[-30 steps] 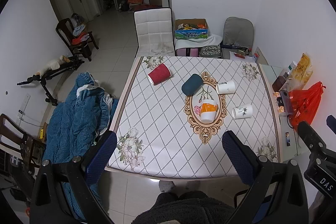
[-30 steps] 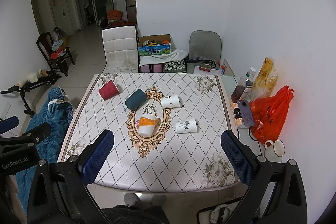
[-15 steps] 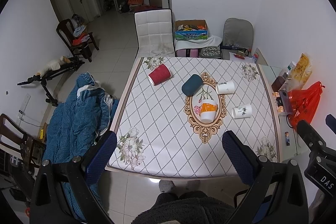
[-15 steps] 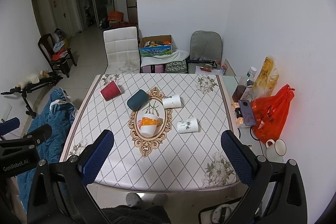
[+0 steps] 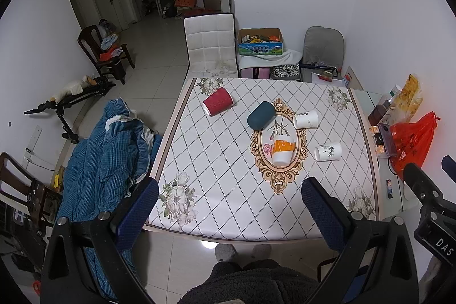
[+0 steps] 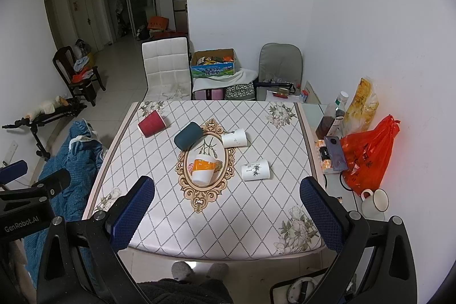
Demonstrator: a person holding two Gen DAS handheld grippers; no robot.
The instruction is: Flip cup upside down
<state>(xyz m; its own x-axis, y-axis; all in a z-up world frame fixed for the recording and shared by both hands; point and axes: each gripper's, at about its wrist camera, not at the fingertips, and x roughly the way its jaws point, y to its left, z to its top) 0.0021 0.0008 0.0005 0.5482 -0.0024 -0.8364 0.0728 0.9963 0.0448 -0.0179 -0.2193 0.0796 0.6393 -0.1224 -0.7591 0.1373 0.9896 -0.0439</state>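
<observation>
While cups (image 5: 217, 105) lie, grippers (image 5: 229, 200) gape.

both wrist views high, facing down, sharing table (image 5: 222, 190).

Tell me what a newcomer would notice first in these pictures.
Five cups lying on their sides on the patterned table: a red cup at the far left, a dark teal cup near the middle, and an orange-and-white cup on the gold oval. Next, the bright orange bag on the side shelf to the right, and the blue blanket heaped left of the table.
</observation>
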